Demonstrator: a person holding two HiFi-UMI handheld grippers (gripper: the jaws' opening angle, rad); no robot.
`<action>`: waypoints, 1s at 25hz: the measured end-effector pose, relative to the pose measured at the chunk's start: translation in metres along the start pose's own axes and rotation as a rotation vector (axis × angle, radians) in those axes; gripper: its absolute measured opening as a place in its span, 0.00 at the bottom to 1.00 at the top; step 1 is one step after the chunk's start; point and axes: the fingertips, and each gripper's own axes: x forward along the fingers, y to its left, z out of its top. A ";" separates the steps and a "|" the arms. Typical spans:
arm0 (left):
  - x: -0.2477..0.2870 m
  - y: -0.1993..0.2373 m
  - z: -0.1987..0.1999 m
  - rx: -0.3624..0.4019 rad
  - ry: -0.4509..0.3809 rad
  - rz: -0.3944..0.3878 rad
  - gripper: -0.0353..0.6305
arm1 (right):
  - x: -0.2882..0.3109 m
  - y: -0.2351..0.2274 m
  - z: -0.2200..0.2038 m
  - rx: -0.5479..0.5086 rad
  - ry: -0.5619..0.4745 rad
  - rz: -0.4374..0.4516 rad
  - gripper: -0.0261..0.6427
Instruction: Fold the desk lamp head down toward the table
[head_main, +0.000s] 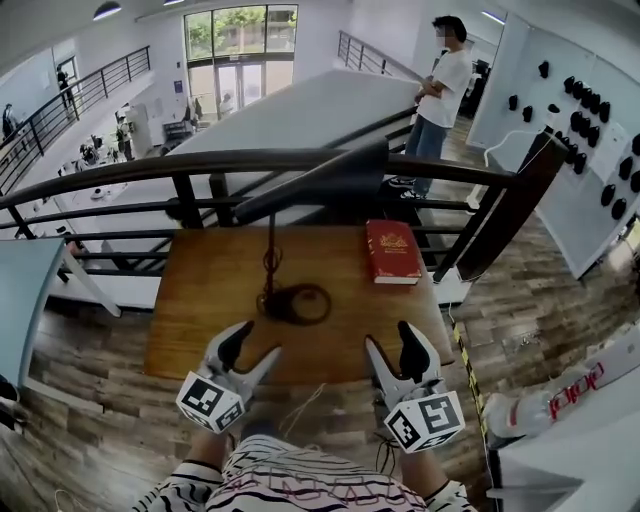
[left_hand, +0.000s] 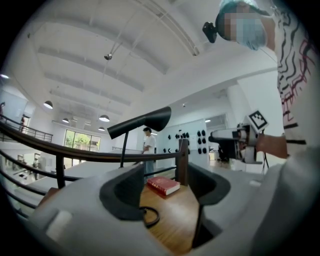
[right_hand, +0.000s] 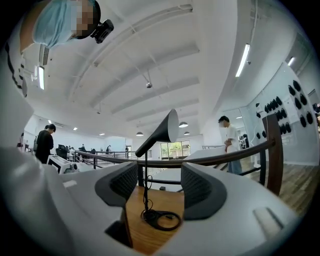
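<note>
The desk lamp stands on the wooden table (head_main: 190, 320): a long black head (head_main: 320, 180) tilted up on a thin pole (head_main: 270, 250) above a ring-shaped base (head_main: 297, 303). My left gripper (head_main: 252, 348) and right gripper (head_main: 392, 342) hover over the table's near edge, short of the base, both open and empty. In the left gripper view the lamp head (left_hand: 142, 121) rises beyond my open left gripper (left_hand: 165, 200). The right gripper view shows the lamp head (right_hand: 160, 131) and the base (right_hand: 161, 219) ahead of my open right gripper (right_hand: 159, 187).
A red book (head_main: 392, 251) lies at the table's far right. A dark railing (head_main: 150, 168) runs right behind the table. A person (head_main: 440, 90) stands beyond it. A white board with black knobs (head_main: 590, 120) is at the right.
</note>
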 end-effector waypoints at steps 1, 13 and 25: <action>0.002 -0.001 0.000 -0.001 0.005 0.005 0.46 | 0.002 -0.002 0.004 -0.007 -0.004 0.009 0.42; 0.054 0.053 0.001 0.009 -0.001 -0.021 0.46 | 0.075 -0.016 0.060 -0.142 -0.107 0.024 0.42; 0.109 0.146 0.002 0.028 -0.012 -0.010 0.46 | 0.162 -0.015 0.135 -0.307 -0.225 -0.003 0.40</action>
